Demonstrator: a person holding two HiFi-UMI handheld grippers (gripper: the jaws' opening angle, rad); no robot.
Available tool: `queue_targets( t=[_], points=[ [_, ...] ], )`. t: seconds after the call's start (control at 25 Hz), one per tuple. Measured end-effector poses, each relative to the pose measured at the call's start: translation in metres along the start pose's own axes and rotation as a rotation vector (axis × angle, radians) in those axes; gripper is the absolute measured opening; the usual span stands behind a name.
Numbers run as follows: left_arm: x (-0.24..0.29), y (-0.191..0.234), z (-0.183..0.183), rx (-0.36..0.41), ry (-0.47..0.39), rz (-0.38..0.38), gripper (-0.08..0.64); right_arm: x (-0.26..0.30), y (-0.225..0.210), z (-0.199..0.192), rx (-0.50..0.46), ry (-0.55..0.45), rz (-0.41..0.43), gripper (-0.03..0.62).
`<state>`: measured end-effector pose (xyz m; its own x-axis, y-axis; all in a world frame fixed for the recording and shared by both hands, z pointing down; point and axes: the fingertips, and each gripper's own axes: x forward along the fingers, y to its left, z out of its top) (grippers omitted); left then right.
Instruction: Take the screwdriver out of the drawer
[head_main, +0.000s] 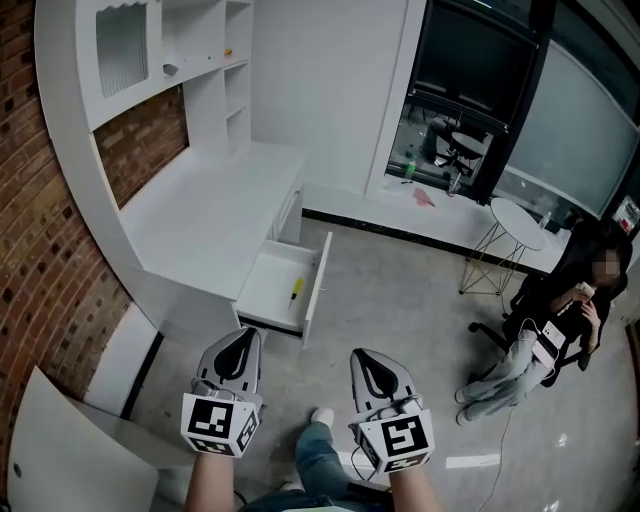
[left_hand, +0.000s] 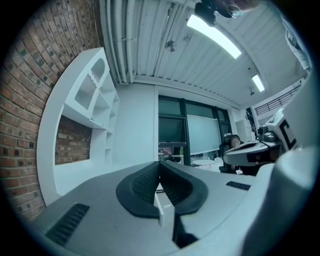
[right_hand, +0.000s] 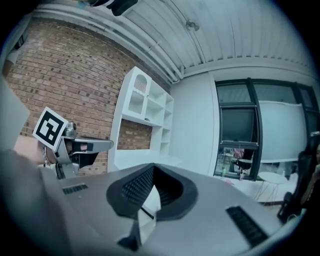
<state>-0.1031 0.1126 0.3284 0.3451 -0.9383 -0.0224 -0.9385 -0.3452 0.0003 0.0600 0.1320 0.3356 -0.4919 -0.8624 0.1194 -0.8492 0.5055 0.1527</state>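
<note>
Item 1, drawer (head_main: 262, 298): I see it pulled fully out of the white desk (head_main: 200, 215), with its front panel towards the floor side. The opening step looks done.

Item 2, screwdriver (head_main: 296, 290): yellow handle, lying loose on the drawer bottom near the right wall, pointing roughly front to back. It is untouched and not yet lifted.

Item 3, left gripper (head_main: 241, 345): jaws pressed together, nothing between the pads. It hangs over the floor, short of the drawer and well apart from the tool.

Item 4, right gripper (head_main: 366, 363): in its own view the pads meet at the tip, so I read the jaws as closed and empty. It is level with the left one and further from the drawer.

Item 5, progress: I judge the task to be early. Left to do are the approach, spreading one pair of jaws, pinching the handle and lifting it clear of the drawer walls.

Item 6, writing: I find none I can read. Each marker cube (head_main: 219, 424) carries only black-and-white square patterns. The tool is too small for me to make out any brand.

Item 7, surroundings: brick wall (head_main: 40, 250) on the left, and a person seated at the far right beside a round table (head_main: 517, 222).
</note>
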Motion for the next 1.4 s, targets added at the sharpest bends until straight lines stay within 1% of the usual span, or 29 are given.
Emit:
queue_targets(
  t=[0.24, 0.48, 0.64, 0.8, 1.0, 1.12, 1.24, 1.28, 1.36, 1.4],
  points=[
    [0.094, 0.029, -0.005, 0.009, 0.028, 0.021, 0.012, 0.084, -0.057, 0.003, 0.025, -0.021, 0.003, 0.011],
    [0.193, 0.041, -0.019, 0.004, 0.083, 0.016, 0.012, 0.154, -0.126, -0.003, 0.041, 0.009, 0.0, 0.011],
    [0.249, 0.05, -0.031, 0.004, 0.119, 0.021, 0.012, 0.195, -0.163, -0.012, 0.045, 0.031, 0.005, 0.011],
    [0.286, 0.057, -0.048, -0.005, 0.156, 0.022, 0.012, 0.223, -0.191, -0.024, 0.052, 0.056, -0.003, 0.011],
    [0.312, 0.071, -0.069, -0.005, 0.202, 0.018, 0.012, 0.251, -0.206, -0.048, 0.095, 0.102, -0.012, 0.011],
    [0.331, 0.08, -0.09, -0.023, 0.253, 0.001, 0.012, 0.27, -0.211, -0.064, 0.106, 0.146, -0.019, 0.011],
    [0.348, 0.088, -0.123, -0.074, 0.329, -0.027, 0.018, 0.29, -0.215, -0.085, 0.128, 0.206, -0.023, 0.011],
    [0.353, 0.09, -0.137, -0.092, 0.366, -0.038, 0.053, 0.296, -0.216, -0.093, 0.137, 0.228, -0.021, 0.011],
    [0.362, 0.094, -0.168, -0.12, 0.44, -0.055, 0.088, 0.309, -0.217, -0.112, 0.147, 0.272, -0.011, 0.011],
    [0.367, 0.096, -0.183, -0.132, 0.475, -0.062, 0.119, 0.315, -0.217, -0.122, 0.145, 0.294, -0.007, 0.011]
  ],
)
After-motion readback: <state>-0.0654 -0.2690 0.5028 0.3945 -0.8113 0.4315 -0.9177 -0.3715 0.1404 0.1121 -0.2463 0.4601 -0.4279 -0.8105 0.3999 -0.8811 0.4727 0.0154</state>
